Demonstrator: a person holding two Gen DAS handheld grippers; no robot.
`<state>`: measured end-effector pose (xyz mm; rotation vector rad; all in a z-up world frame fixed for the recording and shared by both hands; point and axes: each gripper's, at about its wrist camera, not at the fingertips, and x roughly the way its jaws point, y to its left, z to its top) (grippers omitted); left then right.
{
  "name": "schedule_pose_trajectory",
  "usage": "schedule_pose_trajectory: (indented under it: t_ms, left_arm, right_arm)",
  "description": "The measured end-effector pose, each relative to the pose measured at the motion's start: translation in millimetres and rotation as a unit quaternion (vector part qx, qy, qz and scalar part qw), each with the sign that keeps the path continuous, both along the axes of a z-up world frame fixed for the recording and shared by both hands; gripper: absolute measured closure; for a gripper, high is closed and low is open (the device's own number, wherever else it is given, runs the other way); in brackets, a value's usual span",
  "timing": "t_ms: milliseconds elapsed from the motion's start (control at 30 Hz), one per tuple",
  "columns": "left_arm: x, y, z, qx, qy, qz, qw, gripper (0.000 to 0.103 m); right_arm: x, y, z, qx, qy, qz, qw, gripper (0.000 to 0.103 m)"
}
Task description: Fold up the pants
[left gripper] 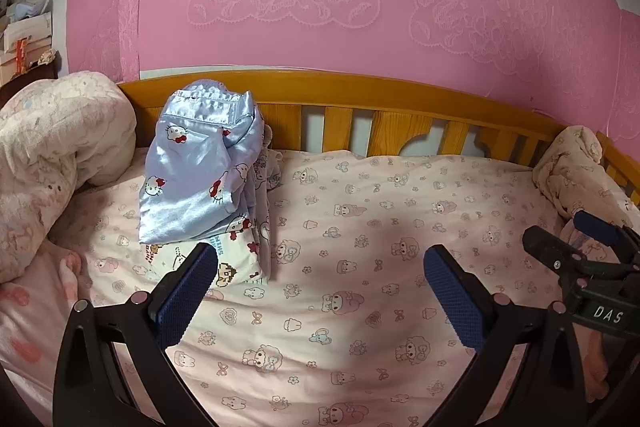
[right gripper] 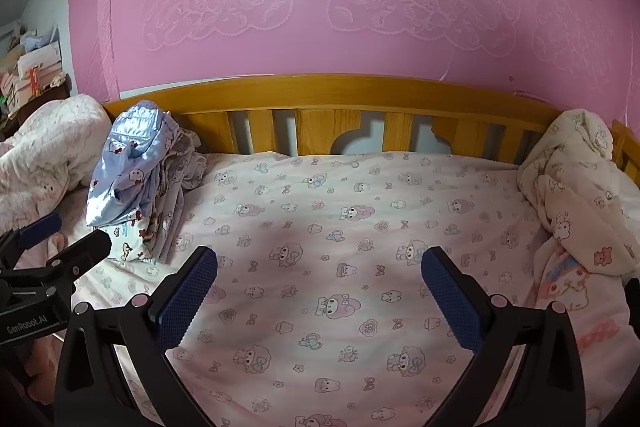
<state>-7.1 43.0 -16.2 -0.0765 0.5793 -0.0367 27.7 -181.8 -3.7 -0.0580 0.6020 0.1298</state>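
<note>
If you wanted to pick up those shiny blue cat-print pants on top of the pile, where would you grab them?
Probably the blue pants' waistband, propped up against the wooden rail. It stands clear of the pile, so the left gripper's open fingers could pinch it from above.

Both wrist cameras looked forward along their blue-padded fingers (left gripper: pixel 188 291), low over the pink cartoon-print bedsheet (left gripper: pixel 360 227), facing the orange wooden slatted rail (right gripper: pixel 320 95). Each view shared that sheet and rail beyond the fingertips.
</note>
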Motion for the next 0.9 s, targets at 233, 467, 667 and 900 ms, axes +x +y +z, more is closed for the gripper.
schedule_pose_trajectory:
  t_ms: [233, 467, 667, 900]
  left_arm:
    - [1.1, 1.2, -0.6, -0.009, 0.005, 0.002, 0.9999, 0.001]
    - [1.0, 3.1, -1.0, -0.028, 0.009, 0.001, 0.9996, 0.001]
    - [0.2, -1.2, -0.7, -0.018, 0.006, -0.003, 0.9998, 0.001]
    - [-1.9, -2.5, 0.4, -0.015, 0.001, 0.000, 0.9999, 0.001]
  right_arm:
    - [-0.9, 2.4, -1.3, -0.005, 0.001, 0.003, 1.000, 0.001]
    - [0.0, 1.7, -1.8, -0.001, 0.005, 0.004, 1.000, 0.001]
    - [0.0, 1.7, -3.4, 0.003, 0.009, 0.003, 1.000, 0.001]
    - [0.4, 1.9, -3.4, 0.002, 0.009, 0.003, 1.000, 0.001]
